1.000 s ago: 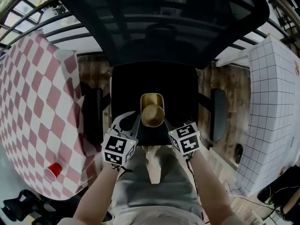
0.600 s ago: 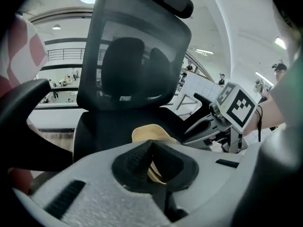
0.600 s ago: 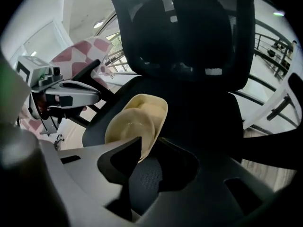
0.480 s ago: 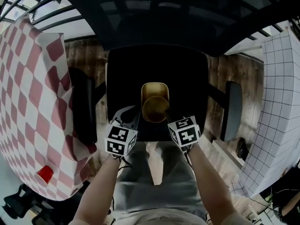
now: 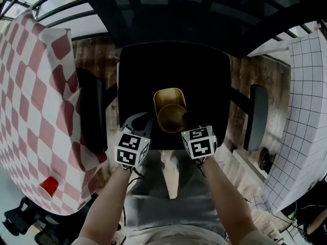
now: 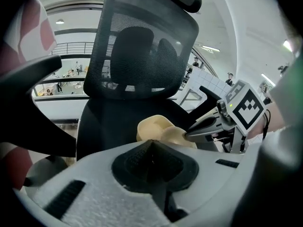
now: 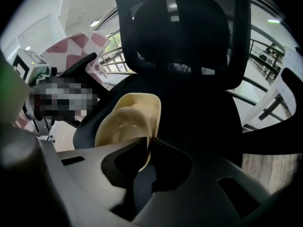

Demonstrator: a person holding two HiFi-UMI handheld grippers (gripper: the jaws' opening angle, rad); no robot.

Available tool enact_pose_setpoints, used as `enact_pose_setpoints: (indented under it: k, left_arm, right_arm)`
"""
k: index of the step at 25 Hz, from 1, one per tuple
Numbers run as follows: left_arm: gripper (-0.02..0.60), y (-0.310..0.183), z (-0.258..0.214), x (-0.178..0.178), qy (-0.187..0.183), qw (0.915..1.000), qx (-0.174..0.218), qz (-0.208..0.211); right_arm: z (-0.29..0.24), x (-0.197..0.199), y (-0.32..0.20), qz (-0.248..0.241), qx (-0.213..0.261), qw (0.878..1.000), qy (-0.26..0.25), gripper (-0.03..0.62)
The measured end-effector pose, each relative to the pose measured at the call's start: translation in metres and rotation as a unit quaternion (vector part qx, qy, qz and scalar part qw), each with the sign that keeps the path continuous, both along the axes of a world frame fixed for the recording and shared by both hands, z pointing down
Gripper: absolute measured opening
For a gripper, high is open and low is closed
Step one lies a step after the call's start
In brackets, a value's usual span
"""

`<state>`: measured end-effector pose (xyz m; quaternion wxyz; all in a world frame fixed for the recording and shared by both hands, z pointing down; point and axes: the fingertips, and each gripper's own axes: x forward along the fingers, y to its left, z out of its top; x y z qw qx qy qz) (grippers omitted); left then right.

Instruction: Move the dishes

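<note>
1 black office chair with a mesh back fills the middle of the head view, and its black seat [image 5: 204, 75] carries 2 dishes. The farther one is a tan plastic dish with a rounded-square rim [image 5: 168, 95]. The nearer one is a round tan bowl [image 5: 171, 118], which overlaps the near edge of the square dish. Whether it sits inside that dish or only leans on it is hard to tell from these angles.

2 hand-held claws reach toward the dishes from the near edge of the seat, each with 1 cube of square markers behind it. The right claw [image 7: 147, 143] has just been closing, and its 2 dark jaws now pinch the near rim of the round tan bowl, with the thin rim caught between their tips. The left claw [image 6: 151, 143] is pressed together with nothing between its jaws. It sits just beside the dishes on their left, apart from them.

The chair's 2 black armrests stand on either side of the seat, 1 at the left [image 5: 93, 111] and 1 at the right [image 5: 258, 116]. Left of the chair is a surface under a red-and-white checked cloth [image 5: 25, 86], with 1 red cup [image 5: 48, 187] on it. A white gridded panel [image 5: 306, 111] stands at the right over the wooden floor [image 5: 240, 86].
</note>
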<state>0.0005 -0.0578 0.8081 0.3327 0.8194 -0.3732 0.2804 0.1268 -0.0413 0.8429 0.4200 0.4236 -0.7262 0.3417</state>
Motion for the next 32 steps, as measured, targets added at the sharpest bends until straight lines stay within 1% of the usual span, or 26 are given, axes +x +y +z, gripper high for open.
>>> enact_pose_setpoints:
  k: [4,9,13,17,20,23,25,29,32]
  left_arm:
    - [0.014,0.001,-0.007,-0.004,0.001,1.0,0.003,-0.003]
    - [0.014,-0.006,-0.022,-0.012,0.004,0.9997,0.013,-0.019]
    - [0.014,-0.011,-0.043,-0.021,0.002,0.9991,0.026,-0.032]
    - [0.014,-0.018,-0.075,-0.038,0.0,0.9979,0.05,-0.043]
    - [0.014,-0.029,-0.092,-0.028,0.0,0.9969,0.064,-0.045]
    - [0.014,-0.042,-0.114,-0.023,-0.019,0.9944,0.094,-0.045]
    - [0.014,-0.049,-0.133,-0.023,-0.029,0.9922,0.114,-0.042]
    - [0.014,-0.06,-0.181,-0.023,-0.025,0.9879,0.146,-0.046]
    - [0.014,-0.067,-0.221,-0.028,-0.031,0.9842,0.166,-0.053]
  right_arm:
    - [-0.005,0.001,-0.002,0.002,0.009,1.0,0.007,0.029]
    - [-0.019,0.002,-0.005,0.01,0.019,1.0,-0.001,0.025]
    - [-0.041,-0.003,-0.009,0.005,0.036,0.999,-0.017,0.025]
    - [-0.079,-0.017,-0.019,-0.002,0.06,0.998,-0.035,0.023]
    - [-0.101,-0.007,-0.034,-0.008,0.076,0.996,-0.049,0.023]
    - [-0.13,-0.001,-0.048,-0.007,0.101,0.992,-0.071,0.023]
    - [-0.155,-0.002,-0.056,-0.009,0.12,0.989,-0.081,0.023]
    - [-0.216,-0.006,-0.071,-0.018,0.162,0.982,-0.095,0.023]
    - [-0.263,-0.01,-0.079,-0.02,0.188,0.975,-0.113,0.023]
